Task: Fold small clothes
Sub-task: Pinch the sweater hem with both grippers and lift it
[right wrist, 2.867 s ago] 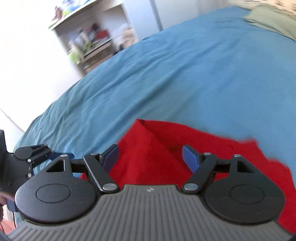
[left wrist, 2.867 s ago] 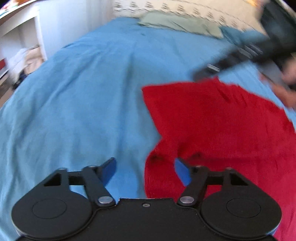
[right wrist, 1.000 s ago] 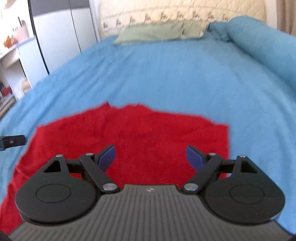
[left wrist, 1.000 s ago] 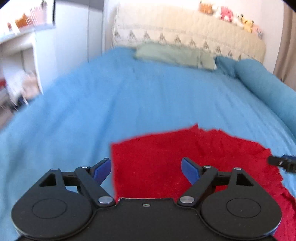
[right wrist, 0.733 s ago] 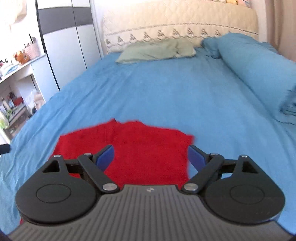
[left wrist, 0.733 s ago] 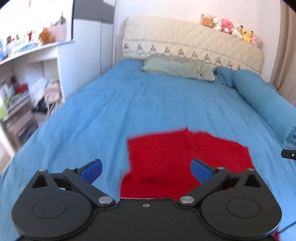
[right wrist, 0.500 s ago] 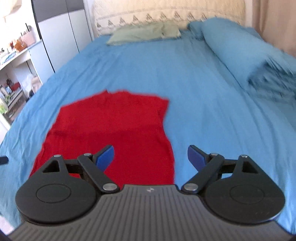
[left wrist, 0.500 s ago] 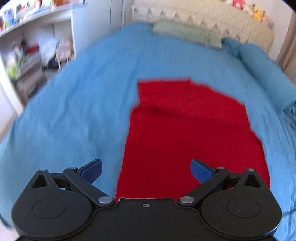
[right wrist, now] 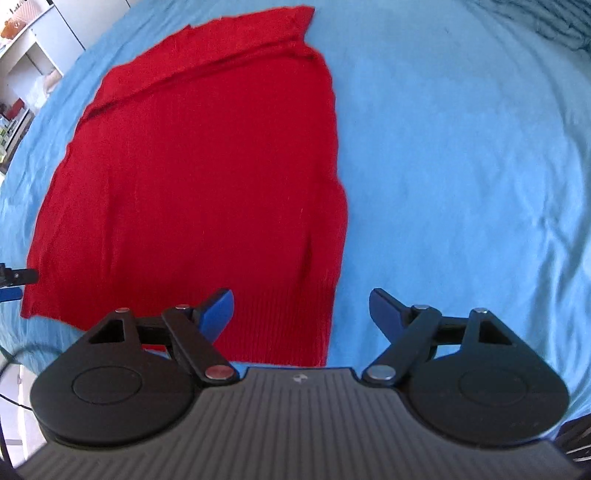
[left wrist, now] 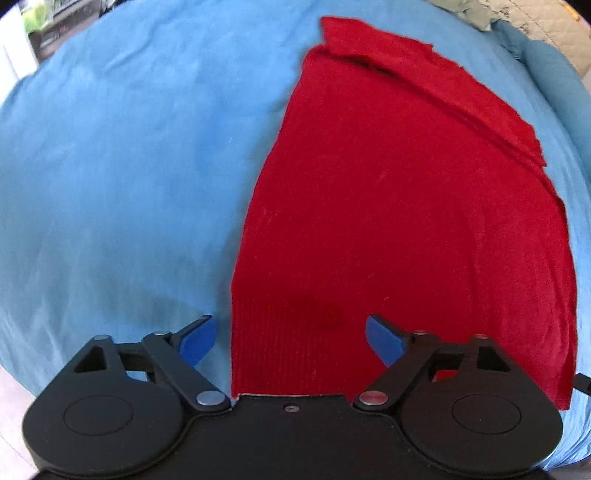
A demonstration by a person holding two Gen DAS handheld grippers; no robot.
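Observation:
A red knitted garment (left wrist: pixel 399 206) lies flat on the blue bedsheet (left wrist: pixel 110 166), with a folded-over band along its far edge. It also shows in the right wrist view (right wrist: pixel 199 177). My left gripper (left wrist: pixel 290 341) is open and empty, hovering over the garment's near left corner, its ribbed hem between the blue fingertips. My right gripper (right wrist: pixel 301 314) is open and empty over the near right corner of the hem. The tip of the left gripper (right wrist: pixel 14 277) shows at the left edge of the right wrist view.
The blue bedsheet (right wrist: pixel 461 166) spreads wide on both sides of the garment. A blue bolster (left wrist: pixel 554 77) and a green pillow (left wrist: pixel 465 11) lie at the far end. Shelves (right wrist: pixel 22 74) stand beyond the bed's left side.
Both grippers have tilted down and come low over the garment's near hem. The headboard and the room have dropped out of view. Both stay open.

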